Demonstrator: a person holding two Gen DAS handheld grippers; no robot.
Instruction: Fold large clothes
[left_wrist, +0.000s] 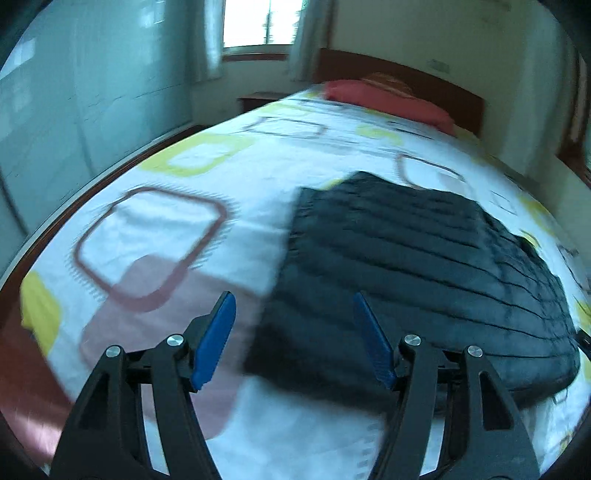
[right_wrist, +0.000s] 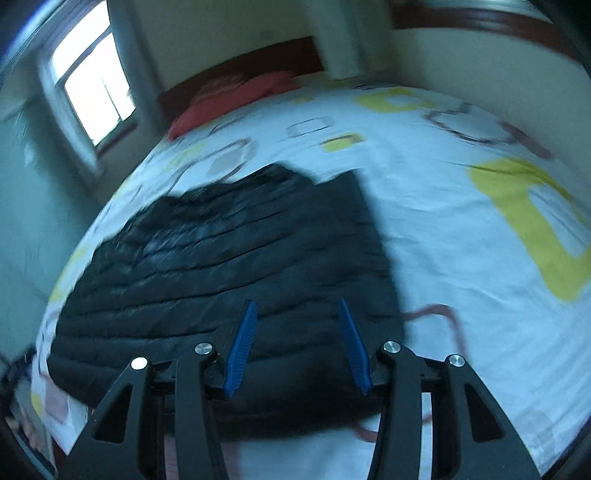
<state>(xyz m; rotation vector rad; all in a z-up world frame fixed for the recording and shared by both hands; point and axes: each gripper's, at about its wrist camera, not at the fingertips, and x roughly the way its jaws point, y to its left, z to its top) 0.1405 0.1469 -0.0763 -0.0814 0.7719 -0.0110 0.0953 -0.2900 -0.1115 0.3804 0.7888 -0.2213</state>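
A dark quilted jacket (left_wrist: 424, 266) lies folded flat on the patterned bed sheet (left_wrist: 229, 177); the right wrist view shows it too, jacket (right_wrist: 229, 258). My left gripper (left_wrist: 293, 332) hovers above the jacket's near left edge, open, with nothing between its blue pads. Over the jacket's near right part my right gripper (right_wrist: 297, 339) hangs open, also holding nothing. Both views are blurred by motion.
Red pillows (left_wrist: 388, 99) lie at the wooden headboard (left_wrist: 406, 74). A window (left_wrist: 258, 22) is on the far wall, a pale wardrobe (left_wrist: 74, 92) stands left of the bed, and a nightstand (left_wrist: 258, 99) sits beside it. The bed's wooden edge (left_wrist: 74, 192) runs along the left.
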